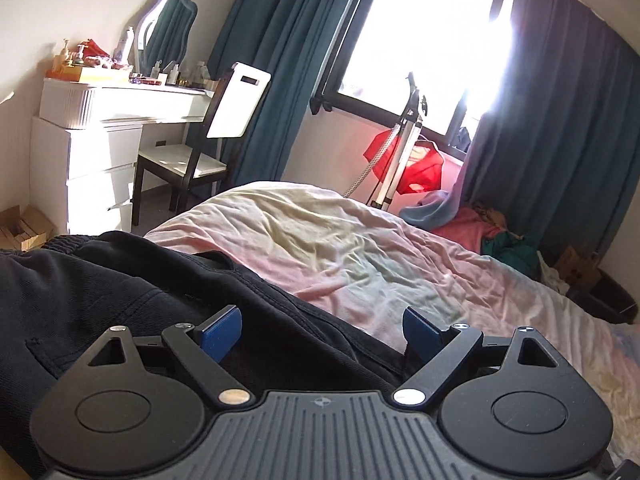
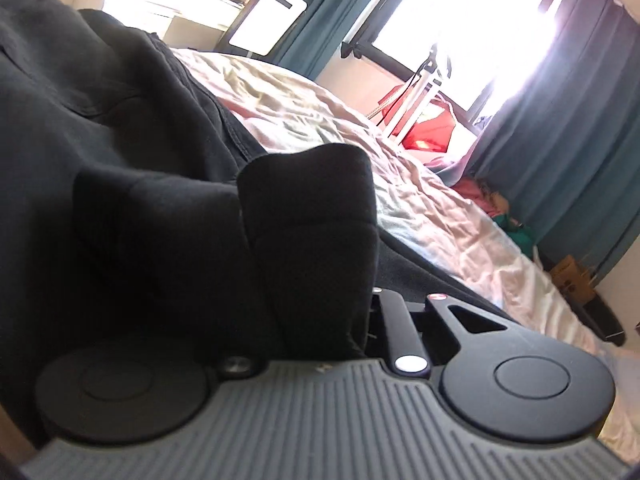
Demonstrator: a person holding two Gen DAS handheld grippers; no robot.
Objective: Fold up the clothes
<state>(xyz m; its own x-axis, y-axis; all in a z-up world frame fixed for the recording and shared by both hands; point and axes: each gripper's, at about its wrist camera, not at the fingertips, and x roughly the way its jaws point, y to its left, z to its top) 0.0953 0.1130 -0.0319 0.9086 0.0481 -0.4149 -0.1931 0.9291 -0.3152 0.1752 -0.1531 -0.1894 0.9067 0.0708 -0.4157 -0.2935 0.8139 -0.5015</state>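
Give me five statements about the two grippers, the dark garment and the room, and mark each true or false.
1. The left gripper has its jaws wide apart. True.
2. The black garment lies on the bed. True.
3. The right gripper's blue fingers are in plain view. False: black fabric bunches over them.
4. The curtains are red. False: they are teal.
5. A white-backed chair stands at the dressing table. True.

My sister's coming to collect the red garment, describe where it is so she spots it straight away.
Look at the bright window beyond the bed. Below its sill a metal stand rises; the red garment hangs there. It is the only bright red cloth off the floor, unlike the pink pile below.
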